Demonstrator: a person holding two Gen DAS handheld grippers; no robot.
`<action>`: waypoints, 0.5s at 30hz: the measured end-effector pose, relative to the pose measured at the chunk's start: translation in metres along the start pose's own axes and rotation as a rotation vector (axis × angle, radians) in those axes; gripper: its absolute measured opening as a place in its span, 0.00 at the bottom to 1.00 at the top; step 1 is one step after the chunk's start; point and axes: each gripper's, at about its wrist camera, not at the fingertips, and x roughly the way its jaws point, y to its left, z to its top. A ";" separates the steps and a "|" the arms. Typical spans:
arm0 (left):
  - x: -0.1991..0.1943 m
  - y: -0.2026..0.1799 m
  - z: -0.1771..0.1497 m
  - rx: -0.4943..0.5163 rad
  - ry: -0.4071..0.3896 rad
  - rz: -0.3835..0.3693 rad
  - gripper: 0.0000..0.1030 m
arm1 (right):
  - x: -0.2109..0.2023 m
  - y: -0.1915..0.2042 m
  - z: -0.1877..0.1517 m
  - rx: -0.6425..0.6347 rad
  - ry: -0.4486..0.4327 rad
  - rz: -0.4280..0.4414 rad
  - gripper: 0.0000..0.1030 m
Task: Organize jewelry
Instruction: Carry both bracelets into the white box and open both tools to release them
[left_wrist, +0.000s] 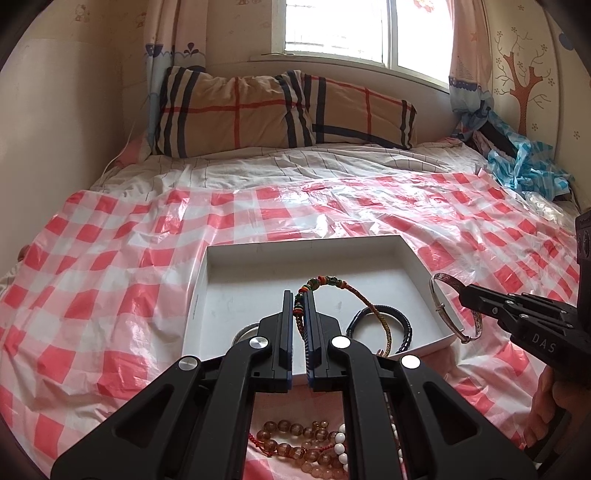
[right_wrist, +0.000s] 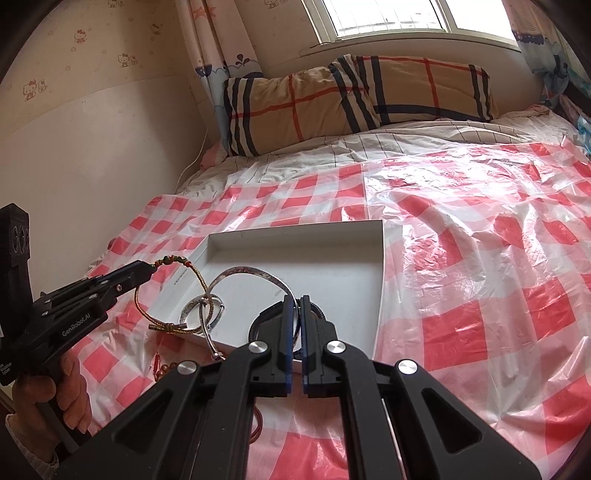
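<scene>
My left gripper (left_wrist: 299, 295) is shut on a braided cord bracelet with coloured beads (left_wrist: 327, 280). The bracelet hangs above the white tray (left_wrist: 306, 242), which lies on the checked sheet. In the right wrist view the left gripper (right_wrist: 151, 267) holds this cord bracelet (right_wrist: 199, 282) over the tray's (right_wrist: 295, 229) left rim. My right gripper (right_wrist: 295, 297) is shut on a silver bangle (right_wrist: 251, 271), lifted over the tray. From the left wrist view the right gripper (left_wrist: 461, 291) and silver bangle (left_wrist: 445, 277) hang at the tray's right rim. A dark blue bracelet (left_wrist: 384, 317) lies in the tray.
Amber bead bracelets (left_wrist: 295, 439) and white beads (left_wrist: 341, 450) lie on the red-checked plastic sheet (left_wrist: 110, 295) in front of the tray. Plaid pillows (left_wrist: 236, 110) sit at the bed's far end, and blue plastic (left_wrist: 524, 166) lies at the far right. A hand (right_wrist: 70, 387) grips the left handle.
</scene>
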 end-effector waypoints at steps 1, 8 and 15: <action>0.001 0.001 0.000 -0.003 0.001 0.002 0.05 | 0.002 0.001 0.000 -0.003 0.001 0.000 0.04; 0.012 0.004 0.001 -0.026 0.010 0.007 0.05 | 0.018 0.004 0.007 -0.031 0.004 -0.018 0.04; 0.026 0.010 0.004 -0.069 0.015 0.020 0.05 | 0.032 0.002 0.013 -0.037 0.004 -0.051 0.04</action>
